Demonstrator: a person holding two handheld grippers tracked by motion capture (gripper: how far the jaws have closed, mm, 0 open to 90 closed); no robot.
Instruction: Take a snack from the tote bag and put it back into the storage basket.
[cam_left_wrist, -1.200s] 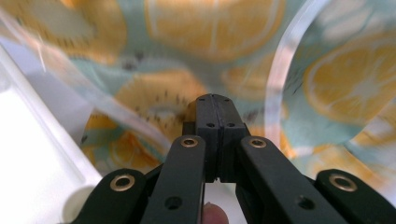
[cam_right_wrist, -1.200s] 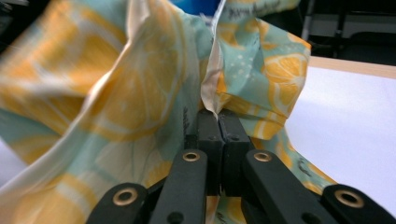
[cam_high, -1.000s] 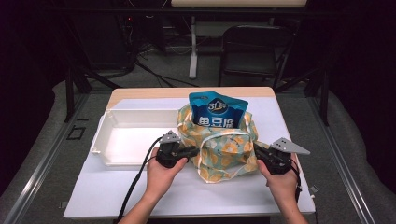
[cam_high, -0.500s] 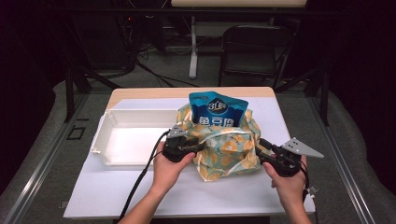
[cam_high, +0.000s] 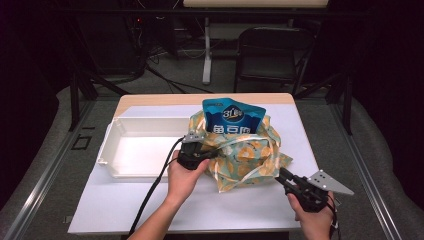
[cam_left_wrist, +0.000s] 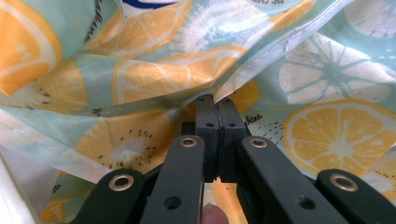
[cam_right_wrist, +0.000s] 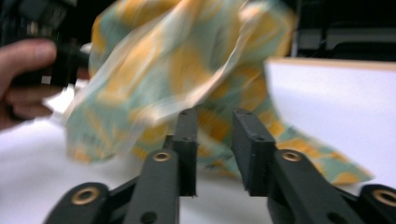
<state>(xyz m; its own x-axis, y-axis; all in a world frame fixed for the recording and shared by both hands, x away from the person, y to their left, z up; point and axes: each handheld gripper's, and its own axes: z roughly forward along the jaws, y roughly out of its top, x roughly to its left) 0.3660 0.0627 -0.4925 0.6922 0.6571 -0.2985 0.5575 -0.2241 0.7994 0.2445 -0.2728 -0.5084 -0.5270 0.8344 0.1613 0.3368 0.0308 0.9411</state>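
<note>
Fruit-print bag (cam_high: 247, 157) at worktop (cam_high: 150, 205) centre, blue pouch (cam_high: 231, 117) upright inside at bag's 12 o'clock. Left tool (cam_left_wrist: 216, 105) pinched tight on bag's rim fabric at 9 o'clock. Right tool (cam_high: 283, 176) off bag's 4 o'clock corner, jaws part-open after closing, nothing between. Advice: keep left pinch steady; bring right tool onto opposite rim before closing. Pouch reads "3L", Chinese characters too blurred, probably brand. White tray (cam_high: 112, 150) at 9 o'clock.

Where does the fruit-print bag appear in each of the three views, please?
High view: the fruit-print bag sits mid-table, right of the white tray.
Left gripper view: the bag's fabric spreads across the picture, its white edge pinched between the shut jaws.
Right gripper view: blurred, upper centre, beyond the jaws.
Shared landmark: the orange-slice print.
</note>
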